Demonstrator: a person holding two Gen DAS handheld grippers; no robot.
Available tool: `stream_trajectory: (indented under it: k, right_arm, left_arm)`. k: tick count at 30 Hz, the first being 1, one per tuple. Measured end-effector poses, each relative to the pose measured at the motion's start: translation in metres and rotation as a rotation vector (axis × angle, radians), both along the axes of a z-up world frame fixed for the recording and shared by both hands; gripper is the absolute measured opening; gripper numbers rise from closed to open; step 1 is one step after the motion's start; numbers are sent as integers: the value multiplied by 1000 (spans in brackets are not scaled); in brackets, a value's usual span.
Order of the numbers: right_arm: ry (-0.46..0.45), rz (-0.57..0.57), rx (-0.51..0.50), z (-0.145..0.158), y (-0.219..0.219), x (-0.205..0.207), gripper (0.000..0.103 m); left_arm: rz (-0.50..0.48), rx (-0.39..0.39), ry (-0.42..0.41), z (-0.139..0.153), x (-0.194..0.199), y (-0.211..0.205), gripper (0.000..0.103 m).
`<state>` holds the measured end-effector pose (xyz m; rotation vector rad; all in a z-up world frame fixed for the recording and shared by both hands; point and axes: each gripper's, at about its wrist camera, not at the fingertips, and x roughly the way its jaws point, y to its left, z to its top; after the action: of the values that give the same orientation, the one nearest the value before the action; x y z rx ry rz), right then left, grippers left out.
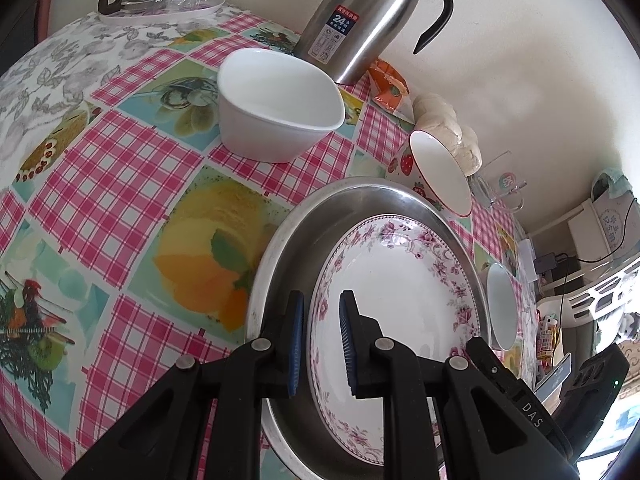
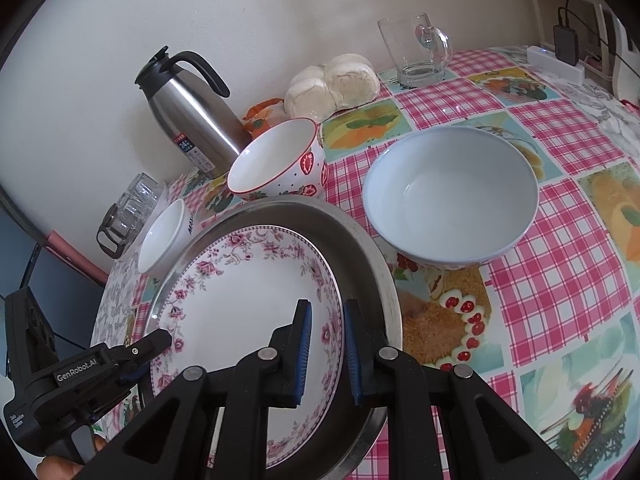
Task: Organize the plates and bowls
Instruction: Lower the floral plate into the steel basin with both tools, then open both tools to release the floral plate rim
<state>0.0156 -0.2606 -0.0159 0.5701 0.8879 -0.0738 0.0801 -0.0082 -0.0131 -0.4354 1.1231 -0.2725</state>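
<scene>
A: Asking after the floral plate [image 1: 400, 280]: lying where, facing which way?

B: Lying face up inside the steel tray [image 1: 288, 240] on the tabletop [image 1: 120, 160]; being round, showing no long axis; hollow side turning upward, flowered rim ringing it.

A: And being gripped how?

B: Left hand-held gripper [image 1: 322, 340] narrowing almost closed, pinching the plate's rim between blue pads; right hand-held gripper [image 2: 328, 344] narrowing likewise, pinching the opposite rim; both pointing down across the plate.

A: Standing around it?

B: Strawberry bowl [image 2: 280, 160] sitting just beyond the tray's far rim; white bowl [image 1: 276, 108] standing apart on one side; pale blue bowl [image 2: 448, 200] sitting near the other; steel jug [image 1: 360, 20] standing by the wall.
</scene>
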Motion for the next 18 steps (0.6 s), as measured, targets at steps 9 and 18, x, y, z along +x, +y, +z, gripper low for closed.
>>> stream_trajectory:
  k: [9, 18]
  right_arm:
    - [8, 9, -33, 8, 3, -1, 21]
    - [-26, 26, -116, 33, 10, -6, 21]
  left_arm:
    - [1, 22, 26, 3, -1, -1, 18]
    - [0, 55, -13, 24, -9, -1, 22]
